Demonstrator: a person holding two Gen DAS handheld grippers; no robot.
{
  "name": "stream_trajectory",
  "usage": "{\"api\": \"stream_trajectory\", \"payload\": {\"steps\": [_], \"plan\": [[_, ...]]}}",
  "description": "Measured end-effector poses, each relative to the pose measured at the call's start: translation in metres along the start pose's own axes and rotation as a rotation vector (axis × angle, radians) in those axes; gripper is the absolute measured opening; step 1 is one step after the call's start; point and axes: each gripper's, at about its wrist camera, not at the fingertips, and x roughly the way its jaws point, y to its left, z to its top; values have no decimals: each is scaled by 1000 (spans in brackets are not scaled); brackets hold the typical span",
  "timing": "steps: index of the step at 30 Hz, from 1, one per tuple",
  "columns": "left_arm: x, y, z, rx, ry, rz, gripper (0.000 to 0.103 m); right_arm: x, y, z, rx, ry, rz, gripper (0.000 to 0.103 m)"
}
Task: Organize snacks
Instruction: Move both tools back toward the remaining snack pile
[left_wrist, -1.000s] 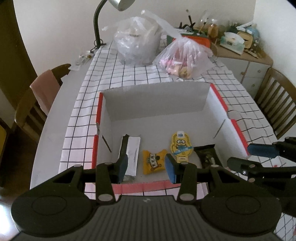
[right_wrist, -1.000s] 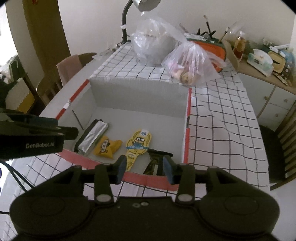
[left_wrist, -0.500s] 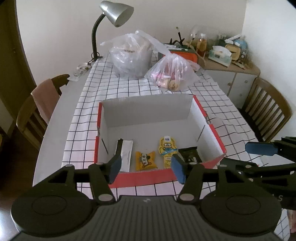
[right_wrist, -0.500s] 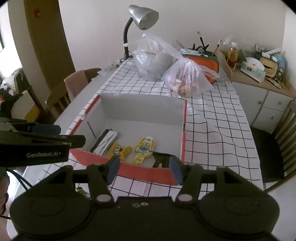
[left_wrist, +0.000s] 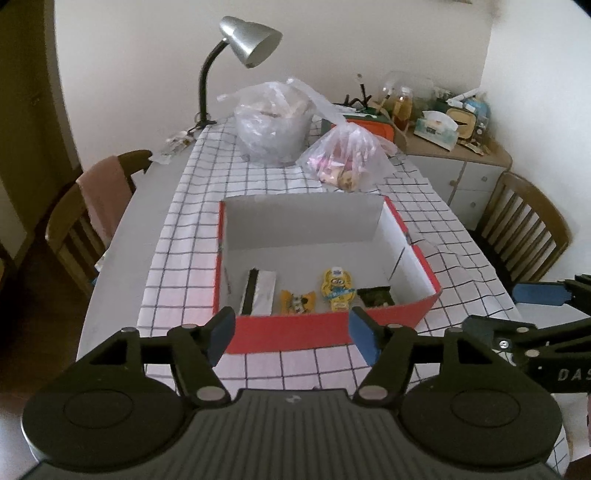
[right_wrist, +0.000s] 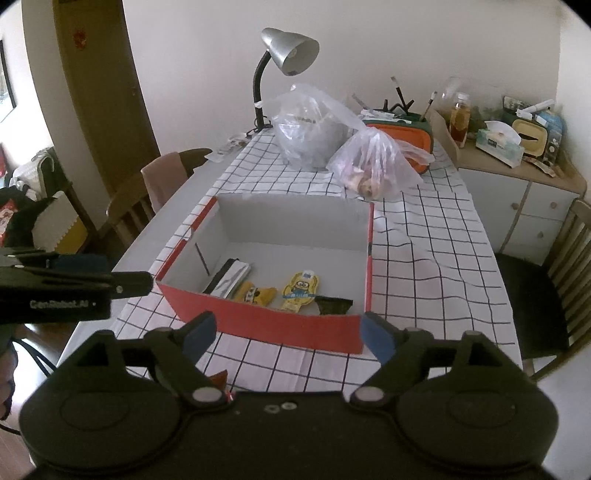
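Note:
A red-sided cardboard box (left_wrist: 317, 328) (right_wrist: 258, 321) stands on the checked tablecloth. Along its near wall lie a silver packet (left_wrist: 260, 291) (right_wrist: 229, 280), a small yellow packet (left_wrist: 297, 301) (right_wrist: 258, 293), a yellow cartoon pouch (left_wrist: 338, 288) (right_wrist: 301, 290) and a dark packet (left_wrist: 376, 295) (right_wrist: 332, 304). My left gripper (left_wrist: 291, 339) is open and empty, in front of the box. My right gripper (right_wrist: 284, 336) is open and empty, also in front of the box. Each gripper shows at the edge of the other's view.
Two plastic bags (left_wrist: 273, 125) (left_wrist: 347, 158) sit behind the box, by a desk lamp (left_wrist: 247, 40). Wooden chairs stand at the left (left_wrist: 81, 221) and right (left_wrist: 528, 232). A cluttered cabinet (left_wrist: 454, 147) is at the back right. A small red-and-dark scrap (right_wrist: 218, 378) lies under the right gripper.
Both grippers have pulled back and up from over the box to in front of its near wall. Their jaws stand wider apart. The snacks in the box have not moved.

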Motion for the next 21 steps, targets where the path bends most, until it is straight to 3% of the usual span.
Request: {"api": "stream_trajectory", "payload": {"steps": [10, 16, 21], "plan": [[-15, 18, -34, -58, 11, 32, 77, -12, 3, -31, 25, 12, 13, 102], [-13, 27, -55, -100, 52, 41, 78, -11, 10, -52, 24, 47, -36, 103], [-8, 30, -71, -121, 86, 55, 78, -4, 11, -72, 54, 86, -20, 103]]}}
